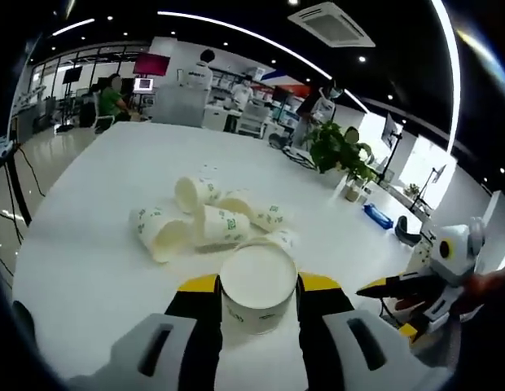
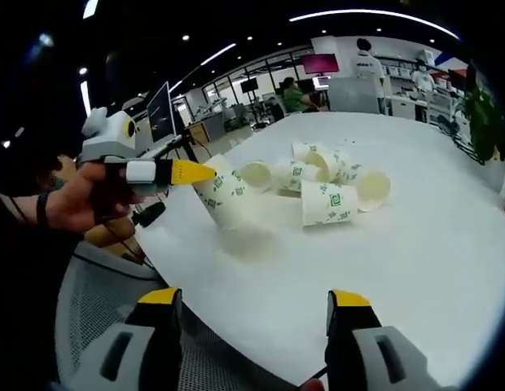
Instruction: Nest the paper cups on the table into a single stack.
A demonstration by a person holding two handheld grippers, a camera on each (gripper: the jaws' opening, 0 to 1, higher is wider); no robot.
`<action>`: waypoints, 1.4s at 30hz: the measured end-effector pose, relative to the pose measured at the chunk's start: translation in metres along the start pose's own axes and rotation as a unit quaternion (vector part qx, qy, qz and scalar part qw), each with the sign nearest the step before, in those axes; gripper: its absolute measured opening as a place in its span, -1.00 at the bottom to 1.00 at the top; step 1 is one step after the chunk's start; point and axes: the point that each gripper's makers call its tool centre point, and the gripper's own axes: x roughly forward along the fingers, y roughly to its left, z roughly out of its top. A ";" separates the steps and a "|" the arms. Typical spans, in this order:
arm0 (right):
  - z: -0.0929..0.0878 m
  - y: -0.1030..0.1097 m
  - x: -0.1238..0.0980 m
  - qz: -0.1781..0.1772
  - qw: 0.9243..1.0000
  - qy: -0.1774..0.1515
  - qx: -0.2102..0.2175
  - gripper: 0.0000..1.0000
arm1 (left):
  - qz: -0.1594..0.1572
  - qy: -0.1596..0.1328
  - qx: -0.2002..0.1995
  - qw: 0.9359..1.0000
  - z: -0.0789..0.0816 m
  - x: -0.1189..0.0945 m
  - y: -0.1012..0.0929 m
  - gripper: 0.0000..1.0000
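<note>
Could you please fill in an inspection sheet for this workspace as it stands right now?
Surface: white table, bare apart from the cups.
Job's things: held cup gripped upright, mouth toward the camera; loose cups lying on their sides in a cluster mid-table, not stacked.
Clutter: nothing seen on the table beyond the cups.
Grippers: left gripper shut on the held cup, also seen in the right gripper view; right gripper open, jaws wide apart over the table edge.
Cables: dark cable below the person's hand.
Surroundings: mesh chair at the table edge; potted plant; open office with desks, screens and people behind.
</note>
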 end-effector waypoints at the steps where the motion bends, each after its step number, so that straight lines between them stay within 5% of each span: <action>1: 0.001 -0.001 0.000 0.000 1.000 -0.002 0.003 0.43 | -0.005 -0.002 -0.001 1.000 0.001 0.000 -0.003 -0.32; 9: 0.020 0.004 0.005 0.013 0.997 -0.048 0.051 0.35 | -0.028 -0.008 -0.002 1.000 0.007 -0.001 -0.021 -0.32; 18: 0.030 0.024 0.024 0.047 0.997 -0.049 0.034 0.24 | -0.044 -0.021 -0.036 0.998 0.017 -0.007 -0.028 -0.32; 25: 0.046 0.028 0.037 0.062 0.995 -0.064 0.036 0.09 | -0.055 -0.021 -0.072 0.996 0.009 -0.015 -0.033 -0.32; 34: 0.059 0.038 0.044 0.089 0.992 -0.083 0.038 -0.24 | -0.073 -0.024 -0.124 0.989 0.007 -0.009 -0.031 -0.32; 42: 0.065 0.030 0.038 0.078 0.991 -0.106 0.035 -0.44 | -0.087 -0.034 -0.182 0.979 0.008 -0.011 -0.031 -0.32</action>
